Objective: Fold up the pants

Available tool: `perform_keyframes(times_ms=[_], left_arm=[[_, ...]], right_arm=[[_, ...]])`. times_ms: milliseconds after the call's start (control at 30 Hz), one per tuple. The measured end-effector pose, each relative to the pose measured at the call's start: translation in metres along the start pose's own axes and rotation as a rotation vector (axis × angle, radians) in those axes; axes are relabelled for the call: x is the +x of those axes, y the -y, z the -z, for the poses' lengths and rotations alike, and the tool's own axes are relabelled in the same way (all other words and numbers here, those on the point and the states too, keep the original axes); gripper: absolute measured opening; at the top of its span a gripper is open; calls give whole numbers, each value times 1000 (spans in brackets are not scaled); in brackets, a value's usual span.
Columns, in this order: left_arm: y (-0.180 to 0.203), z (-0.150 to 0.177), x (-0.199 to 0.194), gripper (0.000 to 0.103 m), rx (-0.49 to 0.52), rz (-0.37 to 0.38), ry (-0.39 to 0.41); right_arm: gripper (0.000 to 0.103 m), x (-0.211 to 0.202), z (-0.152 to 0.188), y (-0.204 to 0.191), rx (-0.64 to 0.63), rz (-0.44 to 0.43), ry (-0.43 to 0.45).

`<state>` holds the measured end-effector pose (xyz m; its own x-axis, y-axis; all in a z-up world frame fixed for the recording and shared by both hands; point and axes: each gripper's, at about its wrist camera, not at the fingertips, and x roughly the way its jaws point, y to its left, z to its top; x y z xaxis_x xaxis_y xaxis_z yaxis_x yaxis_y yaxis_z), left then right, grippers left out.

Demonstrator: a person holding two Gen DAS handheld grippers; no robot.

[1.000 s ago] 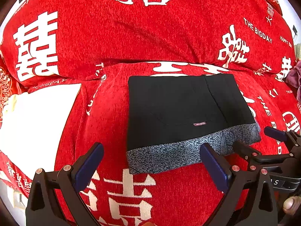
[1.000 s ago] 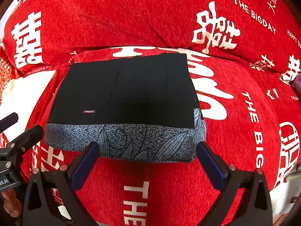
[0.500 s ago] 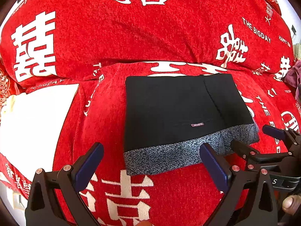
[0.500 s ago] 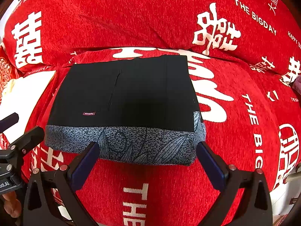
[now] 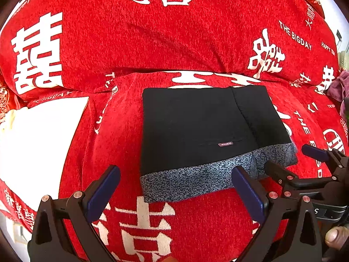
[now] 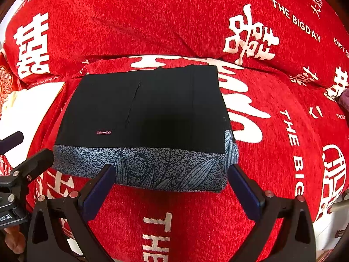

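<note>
Black pants lie folded into a flat rectangle on a red sofa seat, with a grey leaf-patterned band along the near edge and a small label on top. My left gripper is open, just short of the band's left part, holding nothing. My right gripper is open too, its blue pads on either side of the band's near right stretch, apart from the cloth. Each gripper shows at the edge of the other's view.
The red sofa cover with white lettering rises as a backrest behind the pants. A white cushion or cloth lies to the left. A purple item sits at the far right. A person's fingertip shows at lower right.
Both grippers have drawn back a little from the pants, which sit slightly higher in both views. The pants themselves have not moved, and both grippers stay open.
</note>
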<state>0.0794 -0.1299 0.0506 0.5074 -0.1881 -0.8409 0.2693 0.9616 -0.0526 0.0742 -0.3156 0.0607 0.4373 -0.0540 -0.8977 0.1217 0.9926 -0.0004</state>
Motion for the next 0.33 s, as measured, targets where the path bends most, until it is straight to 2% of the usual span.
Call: perform_keyframes(times_ms=[333], left_arm=[[-7, 4, -8, 102, -13, -4, 17]], right_arm=[[102, -1, 1, -2, 0, -1, 0]])
